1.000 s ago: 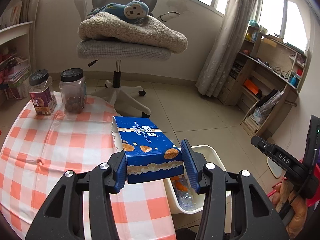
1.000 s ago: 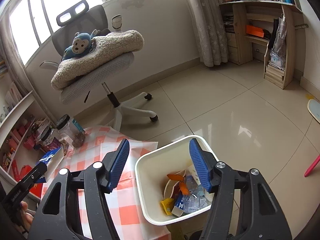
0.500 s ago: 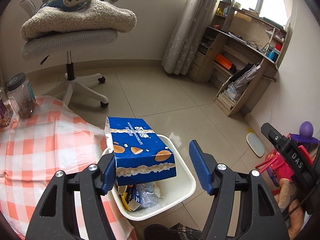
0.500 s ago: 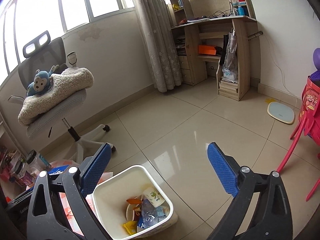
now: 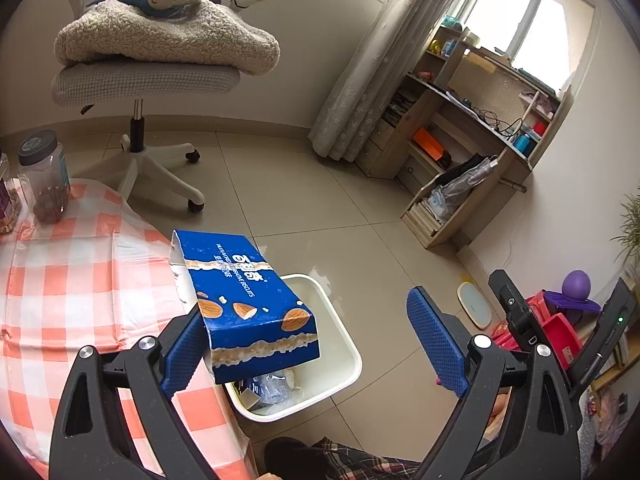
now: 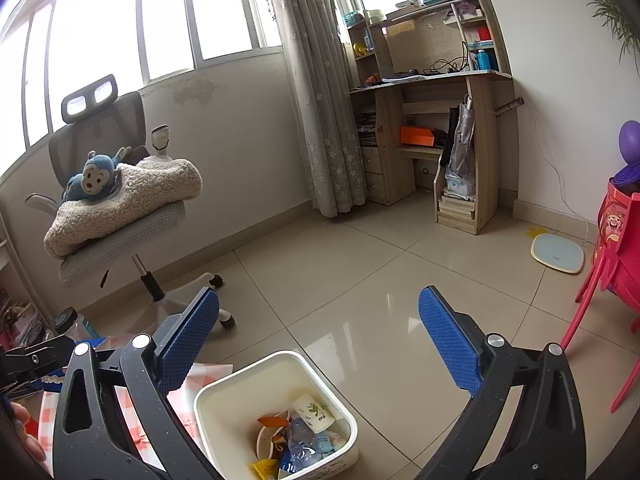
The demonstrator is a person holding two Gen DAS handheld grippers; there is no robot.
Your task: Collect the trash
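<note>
Soft daylight floods the room from the windows [image 6: 168, 32], which blow out to plain white in both views. The tiled floor [image 6: 360, 300] carries a pale sheen of reflected glare. Shadows are faint and diffuse. Fisheye distortion bows walls and window frames, and dark vignetting closes the corners. Focus is mostly crisp; the far shelving [image 5: 460, 120] looks slightly soft, possibly from haze.

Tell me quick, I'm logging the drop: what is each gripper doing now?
Left gripper: jaws just opening, wide apart; blue biscuit box leans on one pad, above the white bin.
Right gripper: open, empty.
</note>
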